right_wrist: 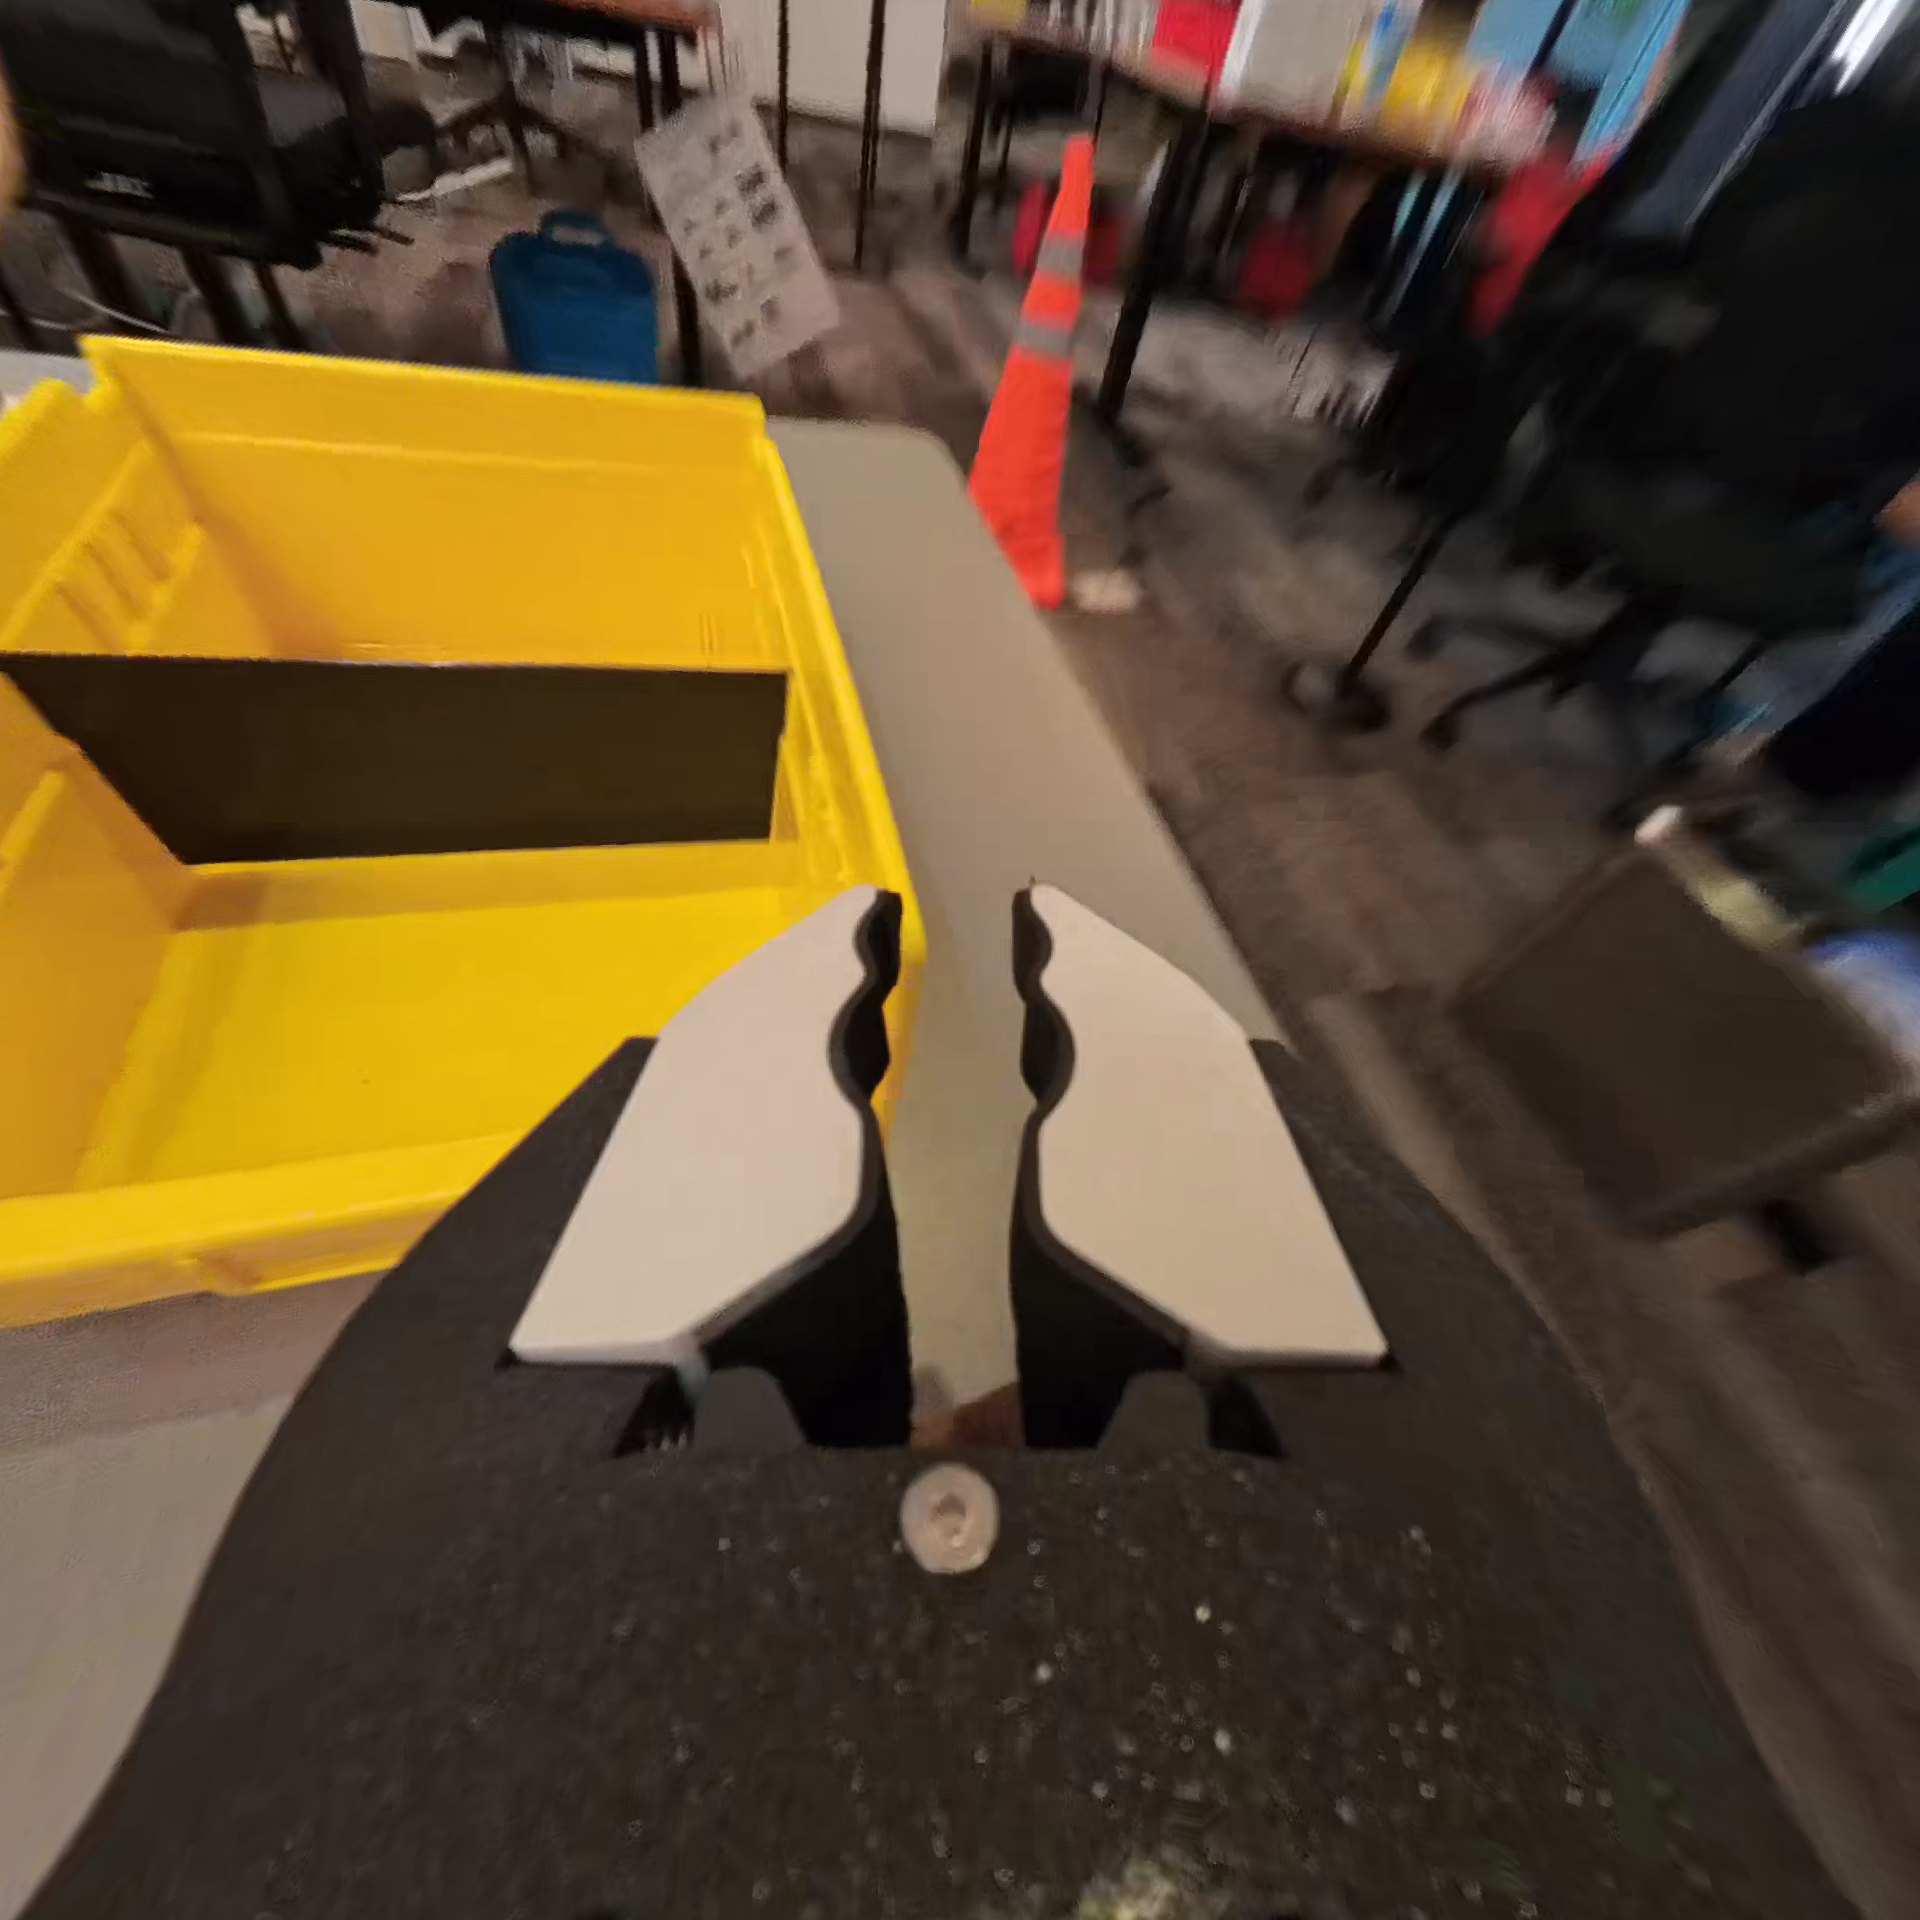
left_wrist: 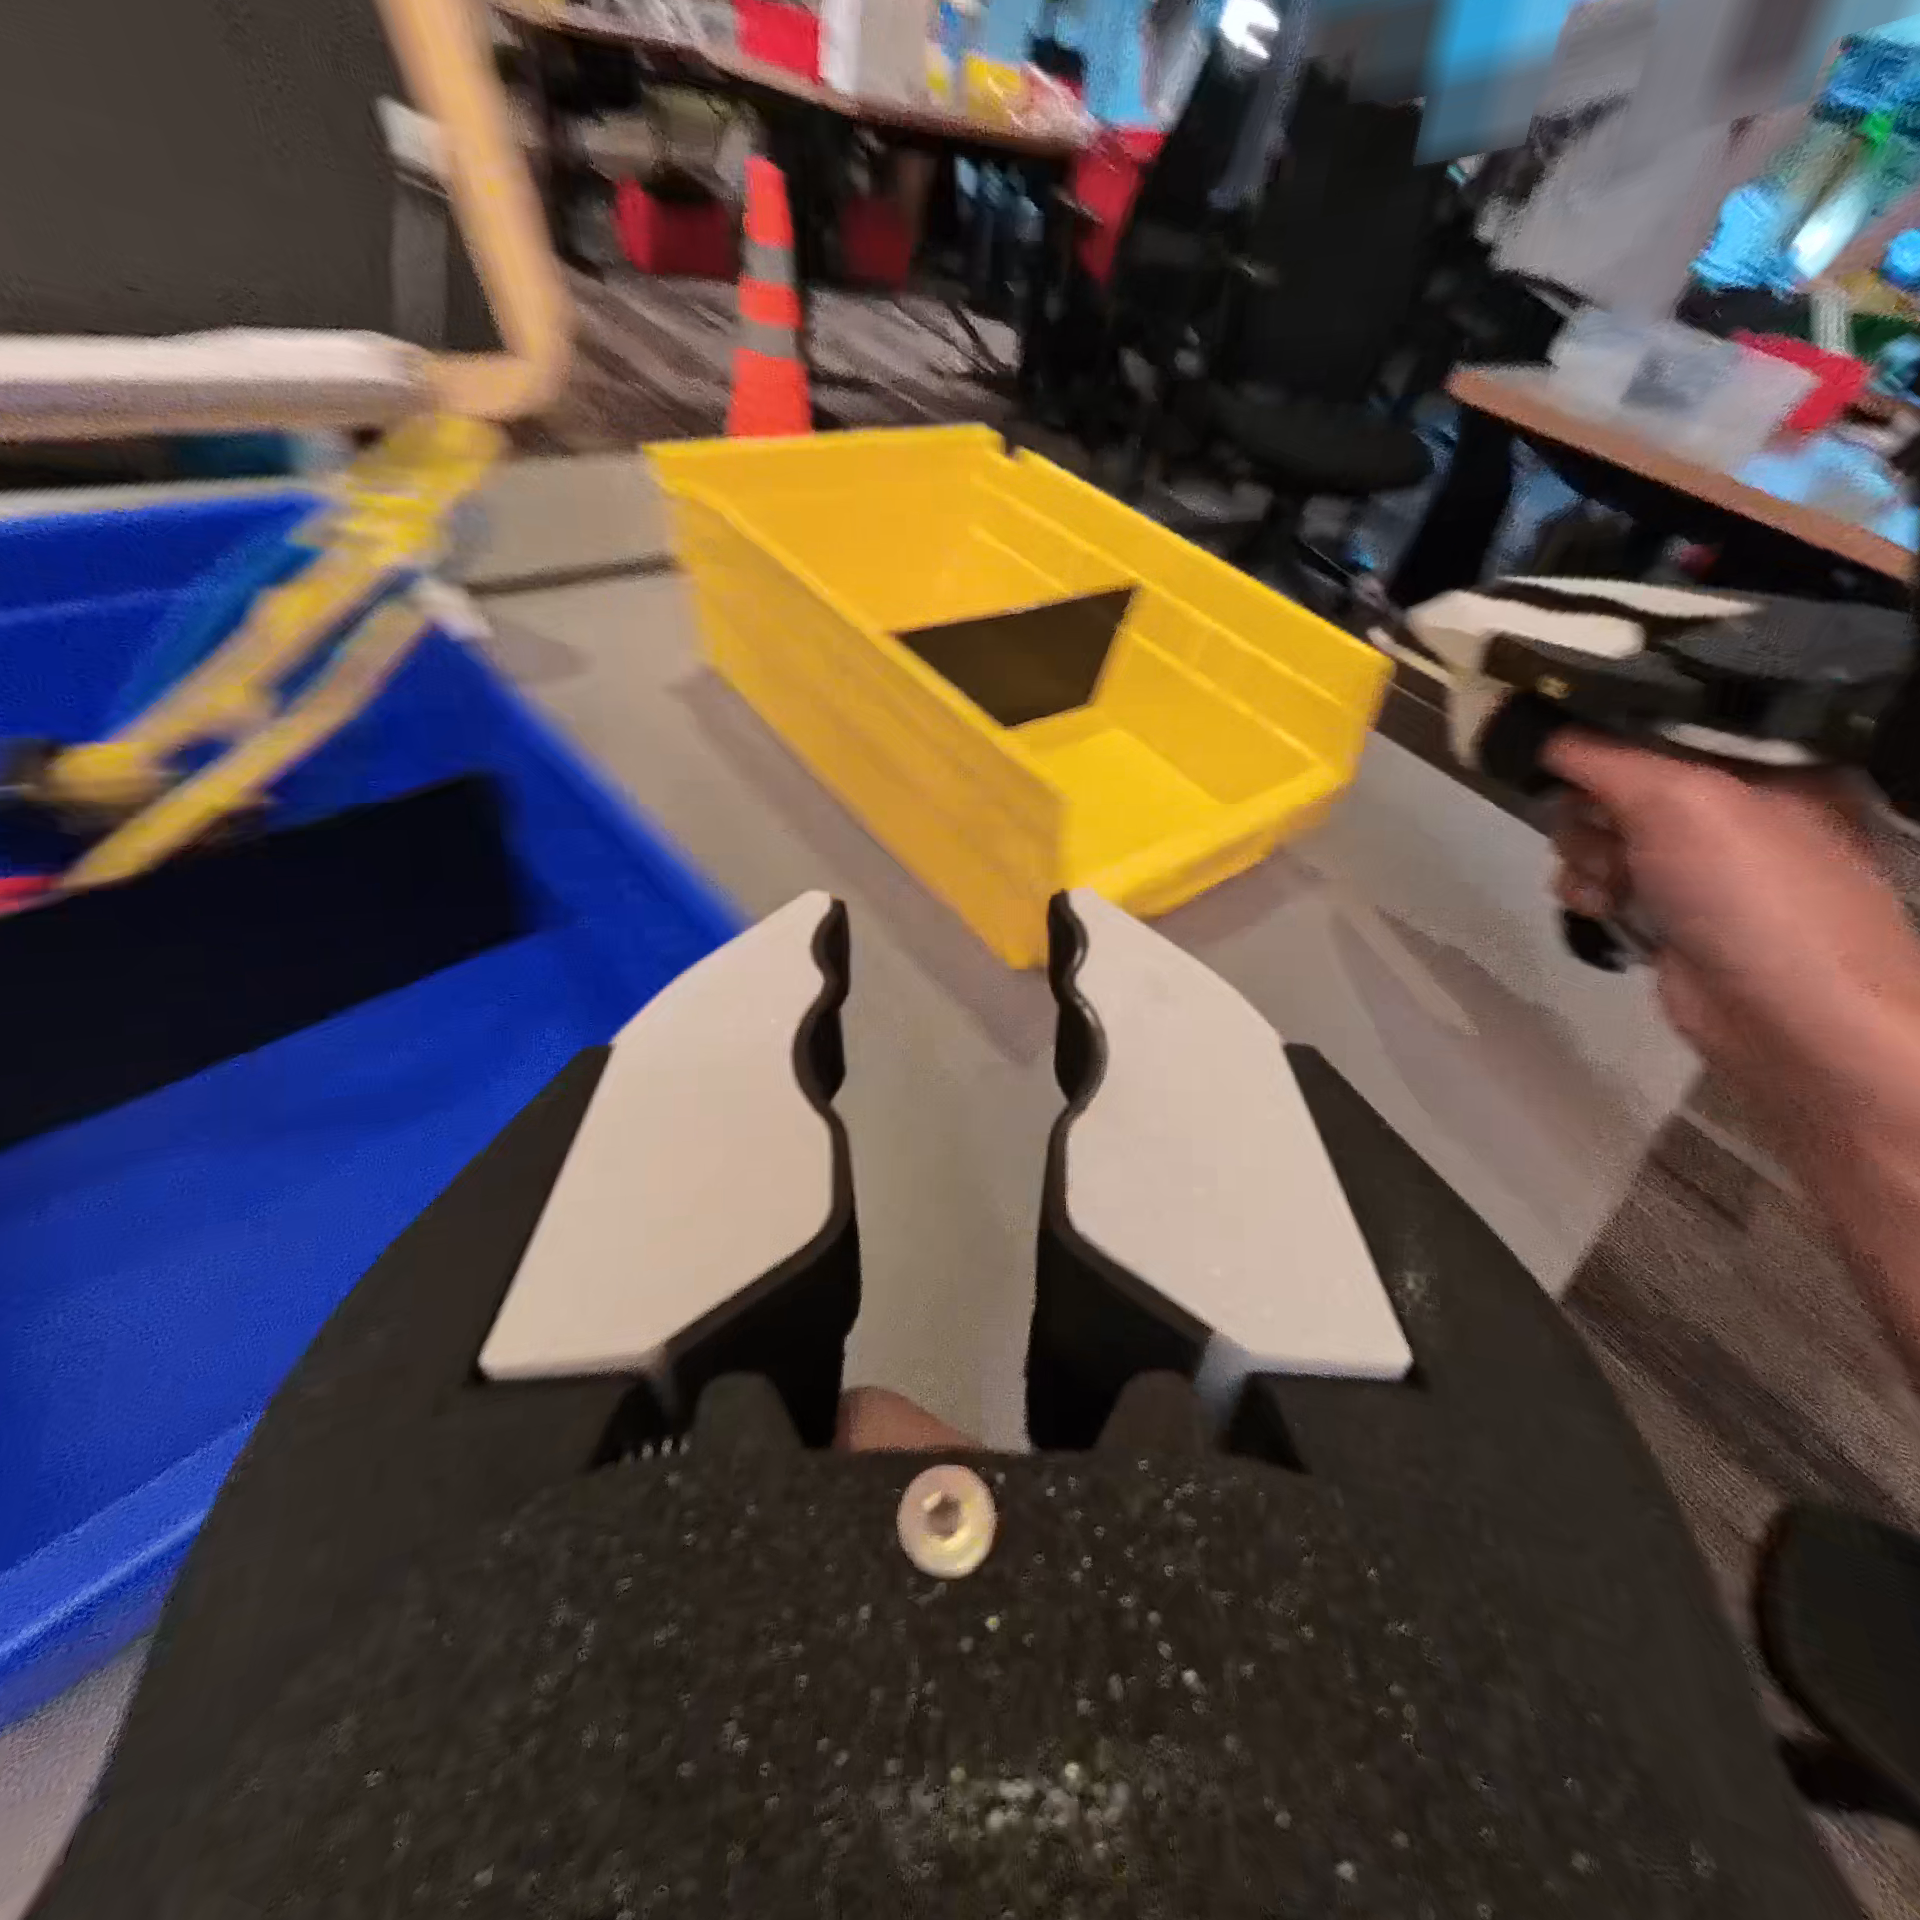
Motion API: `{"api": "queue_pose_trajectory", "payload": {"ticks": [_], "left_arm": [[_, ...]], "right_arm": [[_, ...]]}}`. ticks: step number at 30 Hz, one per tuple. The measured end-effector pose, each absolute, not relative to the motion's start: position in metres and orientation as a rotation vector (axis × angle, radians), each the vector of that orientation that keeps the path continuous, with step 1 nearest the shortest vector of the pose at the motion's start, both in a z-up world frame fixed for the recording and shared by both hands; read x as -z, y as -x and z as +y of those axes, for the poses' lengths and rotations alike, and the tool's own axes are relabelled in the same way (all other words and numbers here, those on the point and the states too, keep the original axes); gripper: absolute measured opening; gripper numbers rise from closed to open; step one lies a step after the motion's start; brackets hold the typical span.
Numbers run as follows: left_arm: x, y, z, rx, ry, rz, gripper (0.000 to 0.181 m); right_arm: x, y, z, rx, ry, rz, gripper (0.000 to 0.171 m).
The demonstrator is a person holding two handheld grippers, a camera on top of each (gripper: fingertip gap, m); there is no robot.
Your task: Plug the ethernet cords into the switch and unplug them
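Blurred yellow cords (left_wrist: 249, 665) hang over a blue bin (left_wrist: 312, 1195) at the left of the left wrist view. No switch shows in either view. My left gripper (left_wrist: 945, 914) is open and empty above the grey table (left_wrist: 1351, 935), between the blue bin and a yellow bin (left_wrist: 831, 468). My right gripper (right_wrist: 956, 904) is open and empty, just right of the yellow bin (right_wrist: 416, 405) at the table's right edge. It also shows in the left wrist view (left_wrist: 1455, 644), held by a hand (left_wrist: 1714, 883).
The yellow bin holds a black divider (left_wrist: 1018, 655) (right_wrist: 416, 758) and nothing else that I can see. An orange traffic cone (left_wrist: 769, 301) (right_wrist: 1039, 416) stands on the floor beyond the table. Chairs, desks and shelves fill the background. Spacing between my two grippers at the tips: around 30 centimeters.
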State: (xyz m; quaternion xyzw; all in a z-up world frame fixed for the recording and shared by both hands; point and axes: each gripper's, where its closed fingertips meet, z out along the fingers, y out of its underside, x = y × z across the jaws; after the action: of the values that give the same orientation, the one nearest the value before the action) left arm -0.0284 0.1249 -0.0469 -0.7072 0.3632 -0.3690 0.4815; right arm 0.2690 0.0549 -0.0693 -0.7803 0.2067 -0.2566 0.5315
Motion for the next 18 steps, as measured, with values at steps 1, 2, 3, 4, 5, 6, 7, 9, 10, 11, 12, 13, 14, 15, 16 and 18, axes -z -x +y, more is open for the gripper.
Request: {"api": "queue_pose_trajectory", "payload": {"ticks": [1,2,3,4,5,6,7,9,10,11,12,13,14,15,16,18], "left_arm": [[0.041,0.06,0.14,0.856,1.716,0.825,0.037],[0.039,0.092,0.158,0.792,1.711,0.762,0.038],[0.038,0.123,0.176,0.717,1.698,0.703,0.039],[0.039,0.153,0.193,0.633,1.683,0.65,0.04],[0.044,0.179,0.208,0.546,1.678,0.613,0.041],[0.052,0.199,0.221,0.463,1.685,0.595,0.042],[0.064,0.214,0.232,0.406,1.716,0.589,0.043],[0.094,0.226,0.246,0.361,1.828,0.61,0.048],[0.108,0.228,0.25,0.344,1.88,0.626,0.05],[0.12,0.228,0.252,0.331,1.924,0.647,0.05],[0.132,0.228,0.253,0.316,1.96,0.671,0.048],[0.139,0.227,0.253,0.304,1.981,0.688,0.041],[0.143,0.224,0.253,0.31,1.983,0.704,0.031],[0.145,0.22,0.253,0.32,1.977,0.728,0.016],[0.145,0.217,0.253,0.32,1.969,0.748,0.011],[0.145,0.217,0.254,0.291,1.965,0.761,0.01]], "right_arm": [[0.056,-0.251,0.06,0.664,1.838,0.4,0.021],[0.048,-0.224,0.071,0.648,1.835,0.296,0.021],[0.044,-0.19,0.086,0.577,1.838,0.199,0.021],[0.042,-0.15,0.103,0.454,1.829,0.118,0.022],[0.042,-0.105,0.119,0.281,1.811,0.038,0.025],[0.045,-0.061,0.134,0.103,1.8,-0.028,0.03],[0.052,-0.023,0.145,-0.039,1.806,-0.061,0.034],[0.075,0.029,0.163,-0.195,1.851,-0.051,0.046],[0.089,0.043,0.17,-0.197,1.876,-0.004,0.051],[0.103,0.05,0.175,-0.155,1.894,0.058,0.053],[0.117,0.053,0.178,-0.083,1.912,0.106,0.052],[0.13,0.056,0.179,-0.026,1.938,0.128,0.051],[0.137,0.06,0.18,0.002,1.982,0.121,0.051],[0.137,0.06,0.183,0.042,1.99,0.113,0.054],[0.132,0.056,0.186,0.091,1.96,0.126,0.046],[0.124,0.046,0.191,0.107,1.912,0.197,0.027]]}}
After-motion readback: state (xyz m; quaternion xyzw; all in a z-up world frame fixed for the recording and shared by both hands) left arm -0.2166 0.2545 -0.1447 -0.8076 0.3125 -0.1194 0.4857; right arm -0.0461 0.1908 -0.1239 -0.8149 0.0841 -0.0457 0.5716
